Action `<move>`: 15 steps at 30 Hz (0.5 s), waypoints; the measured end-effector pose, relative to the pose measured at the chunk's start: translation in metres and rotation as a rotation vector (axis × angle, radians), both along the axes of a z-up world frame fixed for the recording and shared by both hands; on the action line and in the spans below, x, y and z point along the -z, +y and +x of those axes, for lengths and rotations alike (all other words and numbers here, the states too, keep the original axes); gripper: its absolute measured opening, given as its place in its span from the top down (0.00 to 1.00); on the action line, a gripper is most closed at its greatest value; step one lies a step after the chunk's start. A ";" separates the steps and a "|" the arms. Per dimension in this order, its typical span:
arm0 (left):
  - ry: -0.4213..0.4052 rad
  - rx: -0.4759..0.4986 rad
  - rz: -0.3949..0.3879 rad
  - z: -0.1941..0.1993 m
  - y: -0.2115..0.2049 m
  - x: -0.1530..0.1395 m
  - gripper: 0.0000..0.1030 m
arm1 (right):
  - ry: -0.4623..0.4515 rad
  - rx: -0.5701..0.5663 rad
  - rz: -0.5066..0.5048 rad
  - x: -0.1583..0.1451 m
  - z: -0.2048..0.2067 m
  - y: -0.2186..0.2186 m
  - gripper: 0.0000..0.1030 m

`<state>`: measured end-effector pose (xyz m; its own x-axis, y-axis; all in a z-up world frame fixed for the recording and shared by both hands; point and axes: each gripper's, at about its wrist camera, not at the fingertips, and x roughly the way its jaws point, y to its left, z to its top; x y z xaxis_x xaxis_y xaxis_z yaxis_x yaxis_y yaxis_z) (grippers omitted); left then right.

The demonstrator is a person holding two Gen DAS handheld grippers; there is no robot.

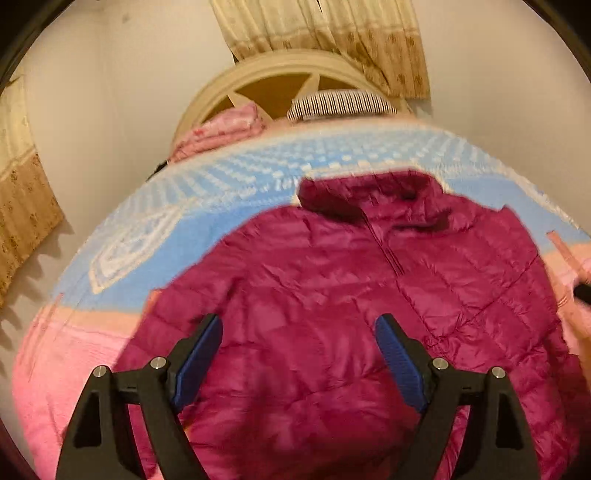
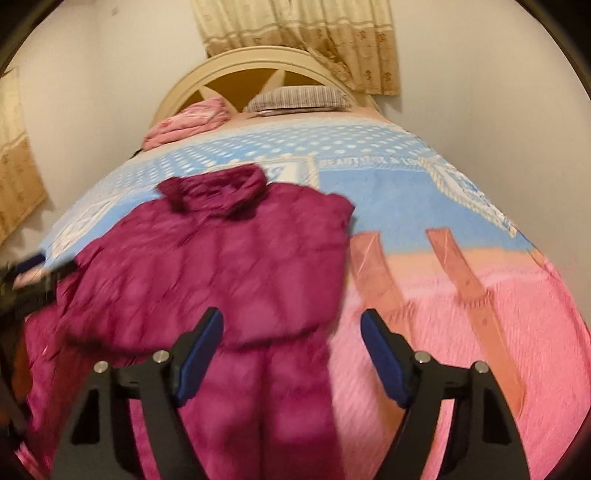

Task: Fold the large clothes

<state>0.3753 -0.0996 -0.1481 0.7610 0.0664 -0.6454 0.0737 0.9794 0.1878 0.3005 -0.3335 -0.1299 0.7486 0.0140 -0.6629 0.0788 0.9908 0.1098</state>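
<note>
Both your grippers hang with jaws spread wide over the magenta puffer jacket [image 1: 332, 295], nothing caught between them

Nearest you, your left gripper [image 1: 299, 325] stands above the jacket's lower body and your right gripper [image 2: 291, 321] above its right edge, where quilted fabric meets the pink end of the bedspread [image 2: 480, 332]; the jacket lies front up on the bed, collar [image 1: 373, 195] away from you, a sleeve folded across the chest; beyond it the cover turns blue, then come a folded pink blanket [image 2: 184, 122], a striped pillow [image 2: 299, 98], the arched headboard [image 2: 236, 70] and a curtain [image 2: 303, 33]
</note>
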 end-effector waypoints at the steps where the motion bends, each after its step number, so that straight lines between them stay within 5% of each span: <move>1: -0.004 -0.010 0.031 0.006 -0.004 0.009 0.17 | 0.002 0.003 0.003 0.000 0.013 -0.002 0.23; 6: 0.118 -0.050 0.025 0.026 0.000 0.052 0.17 | 0.017 0.003 -0.011 0.017 0.056 0.001 0.23; 15: 0.143 -0.036 -0.011 0.034 0.002 0.073 0.11 | 0.137 -0.037 -0.042 0.071 0.078 0.013 0.23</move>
